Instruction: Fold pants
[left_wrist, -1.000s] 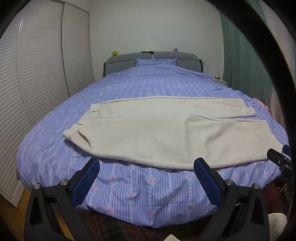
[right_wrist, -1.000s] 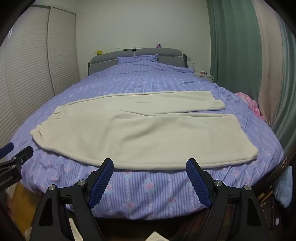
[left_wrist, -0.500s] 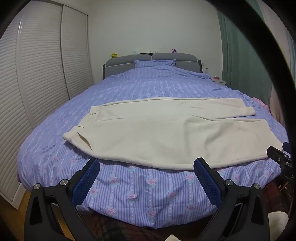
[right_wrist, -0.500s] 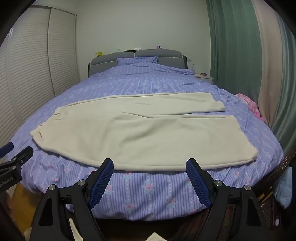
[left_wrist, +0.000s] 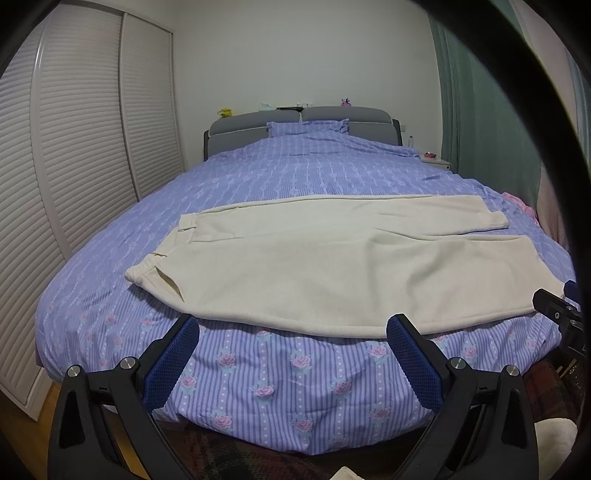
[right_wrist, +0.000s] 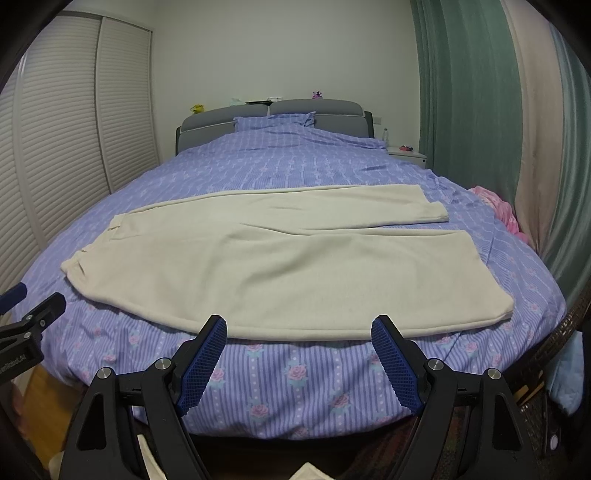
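Cream pants (left_wrist: 332, 266) lie flat across the foot of the bed (left_wrist: 280, 380), waistband at the left, both legs pointing right and slightly apart; they also show in the right wrist view (right_wrist: 280, 266). My left gripper (left_wrist: 293, 328) is open and empty, held off the bed's foot end below the pants' near edge. My right gripper (right_wrist: 299, 328) is open and empty at the same edge, further right. Each gripper shows at the side of the other's view: the right one (left_wrist: 557, 310), the left one (right_wrist: 33, 314).
The bed has a purple striped flowered cover and a grey headboard (left_wrist: 299, 122). White slatted wardrobe doors (left_wrist: 74, 155) stand on the left, green curtains (right_wrist: 472, 110) on the right. A pink cloth (right_wrist: 495, 210) lies at the bed's right edge. A white nightstand (right_wrist: 406, 155) stands far right.
Both views have tilted slightly, so the bed and pants sit a little lower in frame. The pants have not moved and both grippers stay open.
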